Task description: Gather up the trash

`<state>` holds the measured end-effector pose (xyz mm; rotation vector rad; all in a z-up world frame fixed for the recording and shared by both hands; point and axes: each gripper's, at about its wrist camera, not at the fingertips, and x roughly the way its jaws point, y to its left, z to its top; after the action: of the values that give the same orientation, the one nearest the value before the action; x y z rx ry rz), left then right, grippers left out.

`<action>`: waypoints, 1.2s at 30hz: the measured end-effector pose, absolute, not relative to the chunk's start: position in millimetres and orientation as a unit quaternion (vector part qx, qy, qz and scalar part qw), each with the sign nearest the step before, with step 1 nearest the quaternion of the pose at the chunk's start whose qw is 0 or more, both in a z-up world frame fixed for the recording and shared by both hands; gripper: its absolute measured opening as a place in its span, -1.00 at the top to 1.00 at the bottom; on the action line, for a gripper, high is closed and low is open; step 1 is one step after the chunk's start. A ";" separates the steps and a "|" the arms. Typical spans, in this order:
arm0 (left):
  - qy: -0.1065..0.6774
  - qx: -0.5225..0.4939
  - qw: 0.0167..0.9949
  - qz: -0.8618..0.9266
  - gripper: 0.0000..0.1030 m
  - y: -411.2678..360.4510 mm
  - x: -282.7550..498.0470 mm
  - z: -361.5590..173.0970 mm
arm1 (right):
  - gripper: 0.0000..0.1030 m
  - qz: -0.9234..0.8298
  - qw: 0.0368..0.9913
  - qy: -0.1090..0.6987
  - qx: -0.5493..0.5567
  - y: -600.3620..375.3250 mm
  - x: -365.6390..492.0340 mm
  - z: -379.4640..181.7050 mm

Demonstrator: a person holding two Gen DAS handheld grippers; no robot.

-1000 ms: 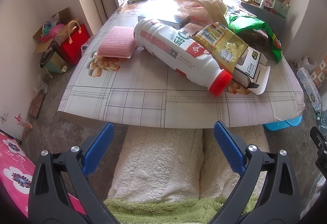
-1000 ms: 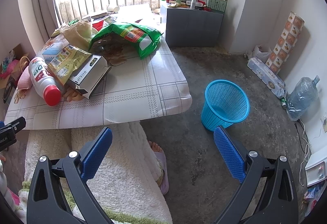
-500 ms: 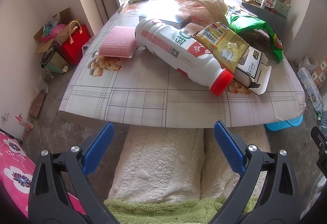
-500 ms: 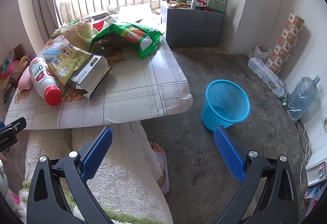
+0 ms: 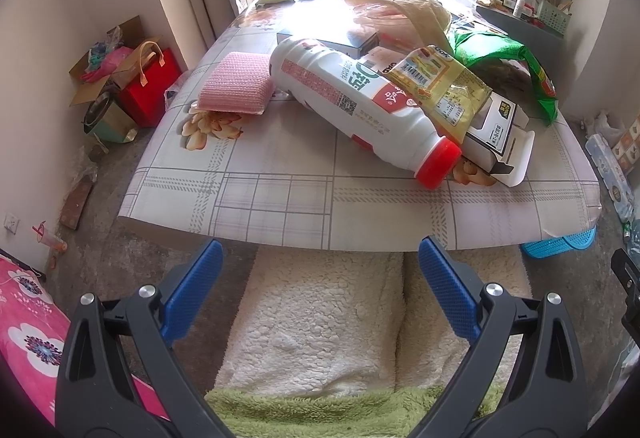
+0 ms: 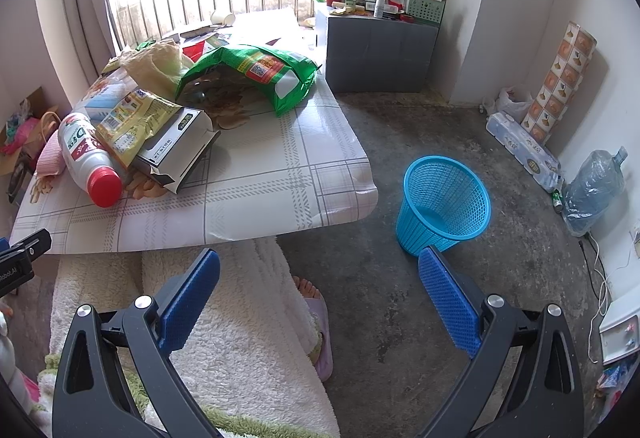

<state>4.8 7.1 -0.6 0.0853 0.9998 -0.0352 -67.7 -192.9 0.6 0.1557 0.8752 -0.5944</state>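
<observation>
Tongs: left gripper [image 5: 320, 266] and right gripper [image 6: 319, 270] both spread wide, empty.
Bottle [image 5: 360, 108]: lies on the table [image 5: 280, 198] at 12 o'clock, red cap toward us; probably light, smooth, apt to roll; grip mid-body.
Wrapper [image 5: 444, 88]: crinkly, soft, draped over the bottle.
Basket [image 6: 444, 202]: floor, 1 o'clock of the right tongs, apparently empty.
Room: near table edge bare; open floor around the basket.

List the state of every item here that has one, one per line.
Left hand-held gripper: open, empty.
Right hand-held gripper: open, empty.
White plastic bottle with red cap: capped, lying on its side.
Green foil snack bag: torn open.
White cardboard box: flap open.
Blue mesh wastebasket: upright, empty.
</observation>
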 end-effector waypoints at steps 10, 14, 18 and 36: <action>0.479 0.044 0.877 -0.012 -0.83 9.9 5.3 -2.1 | -0.88 -0.283 0.861 0.416 0.077 -192.6 -65.8 -1.2; 0.480 0.045 0.876 -0.010 -0.83 10.2 5.8 -3.6 | -0.88 -0.281 0.861 0.416 0.081 -194.3 -65.9 -2.6; 0.482 0.047 0.875 -0.006 -0.83 10.5 8.2 -6.6 | -0.88 -0.279 0.861 0.416 0.086 -195.9 -65.7 -3.8; 0.488 0.022 0.872 0.036 -0.83 44.8 46.3 -27.3 | -0.88 -0.212 0.879 0.424 0.051 -178.2 -0.7 -4.6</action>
<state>46.3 44.8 -27.3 0.0457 1.0203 0.0745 -0.7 -178.2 -4.6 0.1054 0.8849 -0.4415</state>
